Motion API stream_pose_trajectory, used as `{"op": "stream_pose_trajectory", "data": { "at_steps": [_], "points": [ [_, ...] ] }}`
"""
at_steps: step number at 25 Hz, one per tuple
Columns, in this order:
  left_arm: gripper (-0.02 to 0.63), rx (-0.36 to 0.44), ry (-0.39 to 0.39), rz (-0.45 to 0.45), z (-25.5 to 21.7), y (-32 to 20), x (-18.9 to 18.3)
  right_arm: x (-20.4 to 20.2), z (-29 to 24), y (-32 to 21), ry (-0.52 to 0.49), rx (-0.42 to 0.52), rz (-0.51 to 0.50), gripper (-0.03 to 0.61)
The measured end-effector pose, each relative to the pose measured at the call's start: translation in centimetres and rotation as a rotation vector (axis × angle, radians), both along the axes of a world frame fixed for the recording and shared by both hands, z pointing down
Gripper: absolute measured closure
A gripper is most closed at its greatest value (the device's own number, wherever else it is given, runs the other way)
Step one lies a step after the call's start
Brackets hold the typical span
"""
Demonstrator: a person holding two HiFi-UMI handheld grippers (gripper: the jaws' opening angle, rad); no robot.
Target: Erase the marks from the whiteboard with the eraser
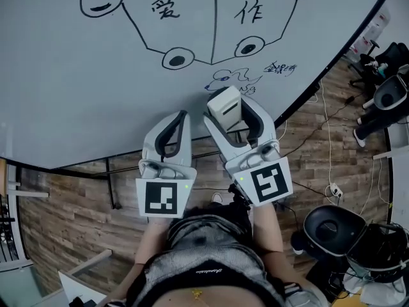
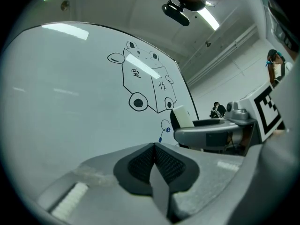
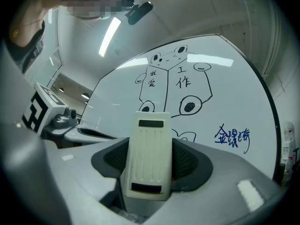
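Whiteboard (image 1: 77, 94): fills the upper part of the head view, mostly bare; its lower edge runs just ahead of both grippers.
Wooden floor (image 1: 64, 203): below the board's lower edge, with cables trailing across it on the right.
Black drawing (image 1: 214, 24): an outlined boxy figure with dotted ovals at its corners and written characters inside, on the board's right half.
Right gripper (image 1: 231, 110): jaws clamped on the eraser, pointed at the board near its lower right corner.
Left gripper (image 1: 180, 116): jaws pressed together with nothing between them, just beside the right gripper, by the lower edge.
Eraser (image 1: 225, 106): pale, ribbed, rectangular, standing up between the right jaws; it may be touching the board, but the angle leaves that unclear.
Blue marks (image 1: 231, 77): a small scribble just beyond the eraser, with blue writing (image 1: 281, 68) to its right, nearer the right edge.
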State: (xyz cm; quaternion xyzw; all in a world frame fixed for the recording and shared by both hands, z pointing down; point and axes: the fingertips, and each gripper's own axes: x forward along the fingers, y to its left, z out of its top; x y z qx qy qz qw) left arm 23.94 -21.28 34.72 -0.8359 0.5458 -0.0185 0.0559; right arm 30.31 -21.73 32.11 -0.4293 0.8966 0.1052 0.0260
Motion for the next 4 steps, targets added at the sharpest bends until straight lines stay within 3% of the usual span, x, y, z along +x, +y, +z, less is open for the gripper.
{"op": "stream_pose_trajectory", "data": {
  "at_steps": [4],
  "points": [
    [0.609,0.012,0.004,-0.002,-0.27,-0.07,0.60,0.36,-0.10,0.03,-0.006,0.006,-0.014,0.313]
  ]
}}
